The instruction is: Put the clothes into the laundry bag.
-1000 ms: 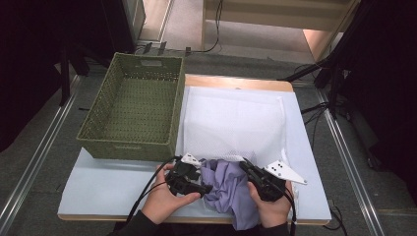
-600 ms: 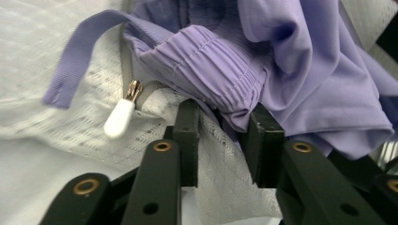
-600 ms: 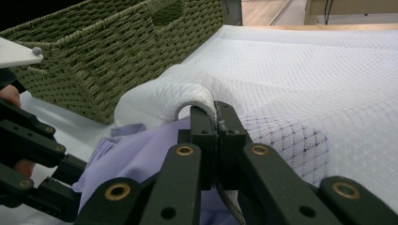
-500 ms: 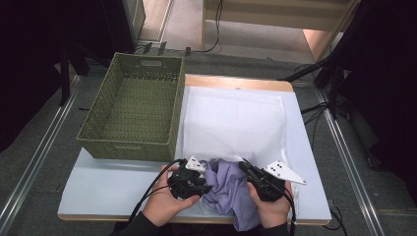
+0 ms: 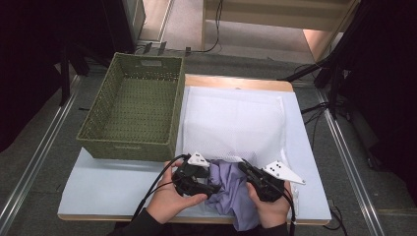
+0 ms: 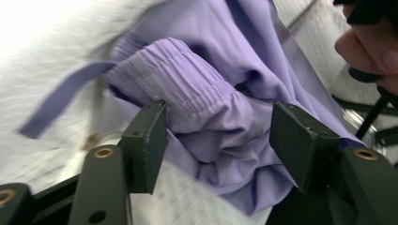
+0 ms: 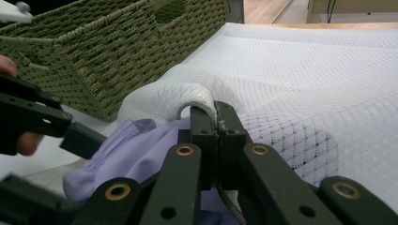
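A white mesh laundry bag (image 5: 231, 123) lies flat on the table, its mouth toward the person. A crumpled purple garment (image 5: 236, 191) sits at that mouth, between the two hands. My right gripper (image 7: 216, 117) is shut on the rolled rim of the mesh bag (image 7: 291, 84) and lifts it over the garment (image 7: 136, 150). My left gripper (image 6: 220, 136) has just been opening. Its jaws stand apart around the garment's gathered waistband (image 6: 187, 79) without squeezing it. In the high view the left gripper (image 5: 209, 186) points right into the cloth, and the right gripper (image 5: 244, 168) points up-left.
A green woven basket (image 5: 133, 113) stands on the left of the table, close to the bag's left side. The pale tabletop (image 5: 108, 182) is bare in front of the basket. Cables trail from both grippers toward the near edge.
The left hand has shifted slightly against the purple garment. The right hand has kept still with the bag's rim.
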`<state>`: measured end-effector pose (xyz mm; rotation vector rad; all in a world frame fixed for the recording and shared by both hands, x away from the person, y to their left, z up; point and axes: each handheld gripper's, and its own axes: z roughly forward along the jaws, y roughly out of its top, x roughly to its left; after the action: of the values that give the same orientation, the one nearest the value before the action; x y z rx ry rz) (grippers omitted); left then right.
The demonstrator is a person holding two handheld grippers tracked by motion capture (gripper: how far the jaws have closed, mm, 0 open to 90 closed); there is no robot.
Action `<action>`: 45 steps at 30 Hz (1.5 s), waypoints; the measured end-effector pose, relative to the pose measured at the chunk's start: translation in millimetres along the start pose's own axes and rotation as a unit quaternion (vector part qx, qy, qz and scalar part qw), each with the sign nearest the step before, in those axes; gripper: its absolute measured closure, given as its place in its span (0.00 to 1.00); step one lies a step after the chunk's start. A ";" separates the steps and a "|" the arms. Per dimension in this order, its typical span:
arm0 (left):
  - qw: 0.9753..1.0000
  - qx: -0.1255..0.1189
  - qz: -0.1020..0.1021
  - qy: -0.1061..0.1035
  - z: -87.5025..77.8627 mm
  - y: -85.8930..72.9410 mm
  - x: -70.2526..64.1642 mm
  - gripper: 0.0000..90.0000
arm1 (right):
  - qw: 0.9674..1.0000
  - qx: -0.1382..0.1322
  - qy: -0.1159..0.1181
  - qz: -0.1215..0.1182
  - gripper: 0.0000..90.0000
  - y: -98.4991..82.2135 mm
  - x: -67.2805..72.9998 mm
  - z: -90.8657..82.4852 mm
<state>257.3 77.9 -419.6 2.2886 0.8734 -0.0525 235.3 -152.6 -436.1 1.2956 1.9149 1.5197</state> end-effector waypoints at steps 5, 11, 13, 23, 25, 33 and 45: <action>0.997 0.059 0.008 0.041 30.2 7.0 -2.3 0.55 | 1.000 0.002 0.004 -0.004 0.98 -0.1 4.8 1.7; 0.996 0.040 0.018 0.080 31.8 22.8 -9.3 0.87 | 1.000 -0.003 0.011 -0.004 0.98 2.0 8.0 -0.4; 0.996 0.011 0.014 0.083 27.1 28.7 -10.2 0.92 | 1.000 -0.005 0.013 -0.003 0.98 3.2 8.7 -1.8; 0.996 -0.056 -0.015 0.071 22.6 34.8 6.7 0.74 | 1.000 -0.018 0.001 0.002 0.98 5.3 2.5 -6.9; 0.994 -0.094 -0.018 0.060 4.2 32.6 4.3 0.60 | 1.000 -0.015 -0.002 0.004 0.98 4.3 -0.1 -7.4; 0.999 -0.032 -0.002 0.018 8.6 18.3 -8.9 0.28 | 1.000 -0.012 -0.003 0.004 0.98 3.4 -0.6 -4.6; 0.996 -0.004 0.014 0.084 47.7 14.6 -12.2 0.93 | 1.000 -0.006 0.007 0.000 0.98 2.9 5.9 -3.3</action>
<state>265.8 33.9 -444.6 2.3215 0.9249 0.1574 231.1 -149.6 -430.9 1.2823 1.9112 1.5421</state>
